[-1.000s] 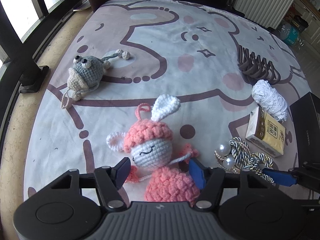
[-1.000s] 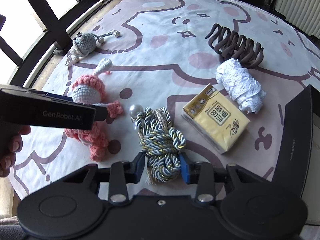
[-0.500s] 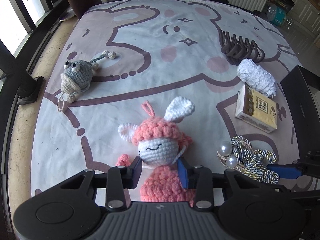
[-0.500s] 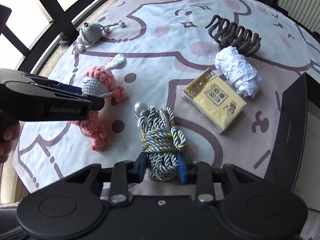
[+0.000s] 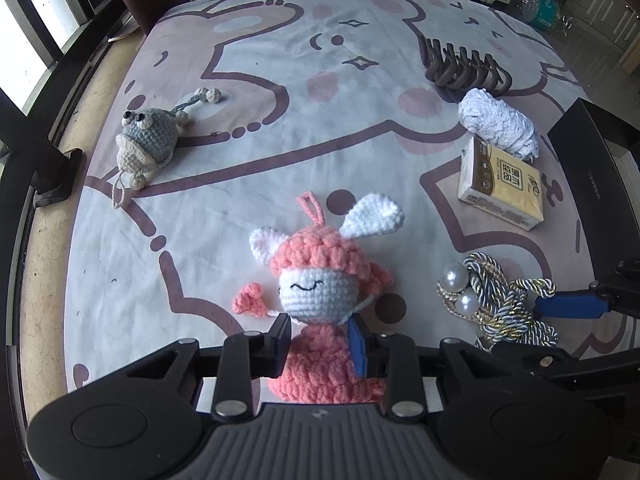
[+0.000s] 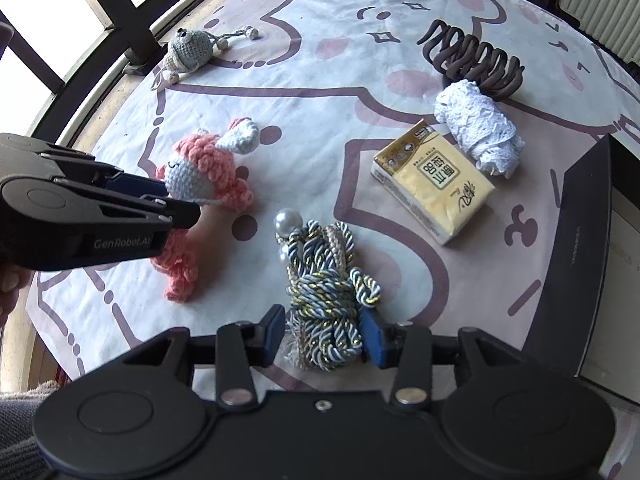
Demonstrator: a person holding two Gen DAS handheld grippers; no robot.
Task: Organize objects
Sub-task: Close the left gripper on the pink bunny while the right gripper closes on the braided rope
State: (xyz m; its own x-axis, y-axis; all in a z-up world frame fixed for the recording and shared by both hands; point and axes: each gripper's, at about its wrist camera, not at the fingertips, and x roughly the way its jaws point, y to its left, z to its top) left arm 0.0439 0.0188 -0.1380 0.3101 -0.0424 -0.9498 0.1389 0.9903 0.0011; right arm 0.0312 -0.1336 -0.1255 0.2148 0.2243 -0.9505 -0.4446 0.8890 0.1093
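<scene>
A pink crochet doll [image 5: 316, 292] with a white face and white ears lies on the cartoon-print cloth [image 5: 280, 120]. My left gripper [image 5: 320, 336] is shut on it just below the head; in the right wrist view the same gripper [image 6: 180, 204] comes in from the left onto the doll [image 6: 192, 176]. A knotted blue, gold and white cord bundle [image 6: 324, 292] with pearls lies on the cloth between the jaws of my right gripper [image 6: 324, 332]. Those jaws are opening, and the pads stand just beside the bundle.
On the cloth lie a grey crochet toy [image 5: 148, 136] at far left, and a yellow tissue pack [image 6: 436, 180], a white lace roll [image 6: 476, 128] and a brown hair claw [image 6: 476, 56] at right. A black box [image 6: 576, 252] stands at the right edge. Window bars run along the left.
My left jaws have closed from wide apart onto the doll, whose head now stands more upright. My right jaws squeezed the cord bundle, then spread a little wider around it.
</scene>
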